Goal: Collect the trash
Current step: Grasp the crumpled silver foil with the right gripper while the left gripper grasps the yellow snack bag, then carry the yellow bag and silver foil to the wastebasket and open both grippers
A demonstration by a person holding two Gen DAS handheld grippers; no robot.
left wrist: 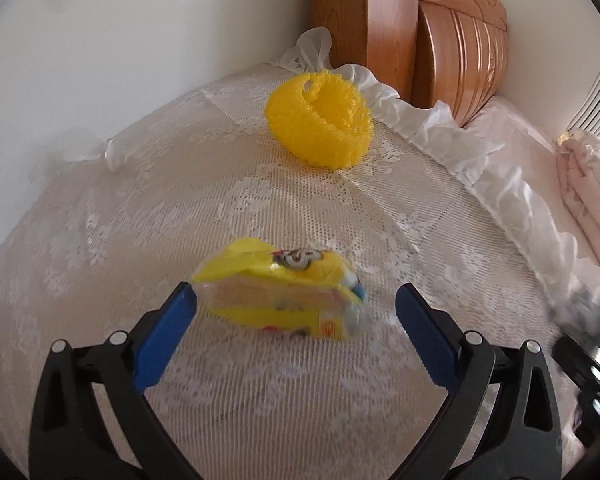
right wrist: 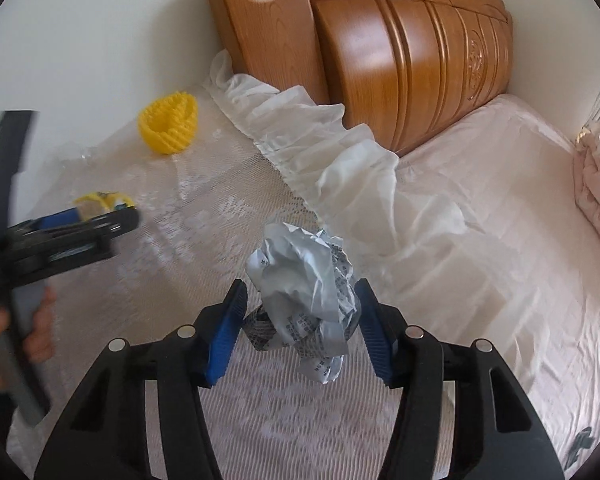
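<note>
A yellow snack packet (left wrist: 284,300) lies on the lace cloth (left wrist: 180,208) between the blue pads of my left gripper (left wrist: 296,292). That gripper is open, and the right pad (left wrist: 424,332) stands clear of the packet. Farther back on the cloth sits a yellow foam fruit net (left wrist: 320,120). My right gripper (right wrist: 301,286) is shut on a crumpled silver wrapper (right wrist: 300,276), with both pads against its sides. The right wrist view also shows the left gripper (right wrist: 100,220) blurred at the left over the packet (right wrist: 100,199), and the foam net (right wrist: 168,126) beyond.
A wooden headboard (right wrist: 400,60) stands behind the cloth's white ruffled edge (right wrist: 320,152). A bed with a pink sheet (right wrist: 480,240) lies to the right, with folded pink bedding (left wrist: 588,200) on it. A white wall bounds the left. A hand (right wrist: 40,328) holds the left gripper's handle.
</note>
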